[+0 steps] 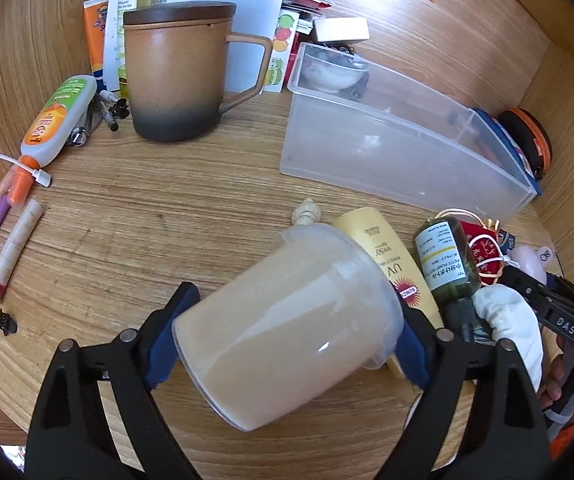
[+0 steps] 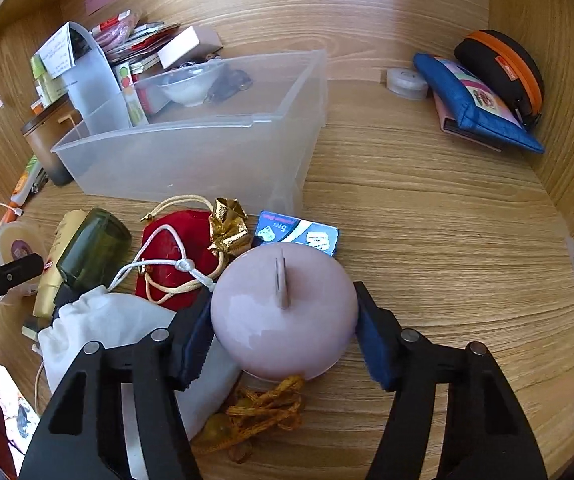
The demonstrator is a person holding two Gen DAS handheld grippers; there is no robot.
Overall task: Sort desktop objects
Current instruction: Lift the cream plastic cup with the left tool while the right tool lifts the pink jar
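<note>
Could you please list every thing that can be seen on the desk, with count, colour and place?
plastic cup: 1, translucent, tilted between the left tongs
round pink object: 1, pale pink, between the right tongs
storage bin: 1, clear, desk centre
lidded mug: 1, brown and dark grey, behind, left of bin
sunscreen tube: 1, yellow, beside cup
green bottle: 1, dark green, beside tube
red pouch: 1, red, before bin
white pouch: 1, white, near red pouch
blue pouch: 1, blue, far right
left tongs: 1, black with blue pads
right tongs: 1, black with blue pads
</note>
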